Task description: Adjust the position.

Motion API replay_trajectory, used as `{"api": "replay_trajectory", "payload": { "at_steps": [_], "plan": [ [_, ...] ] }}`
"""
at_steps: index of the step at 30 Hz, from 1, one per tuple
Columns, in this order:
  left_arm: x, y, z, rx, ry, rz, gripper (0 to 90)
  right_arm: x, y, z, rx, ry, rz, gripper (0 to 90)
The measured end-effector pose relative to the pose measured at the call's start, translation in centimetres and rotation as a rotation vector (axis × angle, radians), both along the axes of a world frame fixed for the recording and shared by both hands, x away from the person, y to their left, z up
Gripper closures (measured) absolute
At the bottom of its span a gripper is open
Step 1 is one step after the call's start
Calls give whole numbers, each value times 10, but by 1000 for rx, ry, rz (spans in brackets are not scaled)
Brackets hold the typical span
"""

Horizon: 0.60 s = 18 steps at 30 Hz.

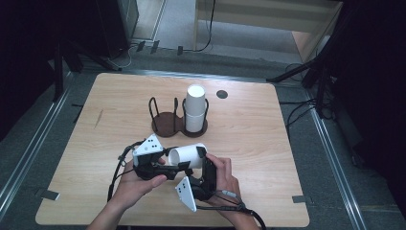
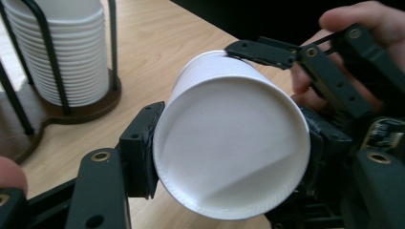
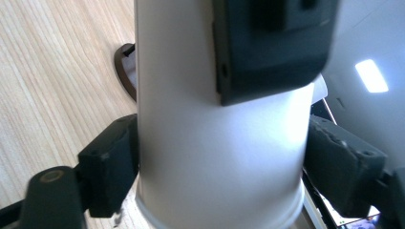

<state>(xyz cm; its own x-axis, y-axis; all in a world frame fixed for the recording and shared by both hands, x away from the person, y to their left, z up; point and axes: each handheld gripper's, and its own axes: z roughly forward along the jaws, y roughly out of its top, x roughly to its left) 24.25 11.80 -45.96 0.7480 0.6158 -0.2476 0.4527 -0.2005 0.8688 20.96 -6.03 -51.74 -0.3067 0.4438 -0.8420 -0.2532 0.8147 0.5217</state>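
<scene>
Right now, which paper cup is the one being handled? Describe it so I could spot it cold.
On the wooden table, look near the front edge, in front of the dark two-ring cup holder. There a white paper cup lies on its side, gripped between both grippers' jaws. Unlike the upright stacked cups in the holder, it is single and horizontal.

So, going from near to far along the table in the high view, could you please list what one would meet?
The hands with their grippers → white paper cup held sideways → dark cup holder with its cup stack → dark round hole.
</scene>
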Motion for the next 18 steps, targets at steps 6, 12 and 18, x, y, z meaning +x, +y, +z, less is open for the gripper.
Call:
{"api": "replay_trajectory", "payload": {
  "at_steps": [6,12,18],
  "plan": [
    [1,5,1,-8,-21,20,362,-1,0,1,9,23,3,106],
    [1,8,2,-5,-52,47,364,-2,0,4,29,22,1,78],
    [-1,9,3,15,-102,76,366,-2,-2,8,60,40,0,73]
  ]
}}
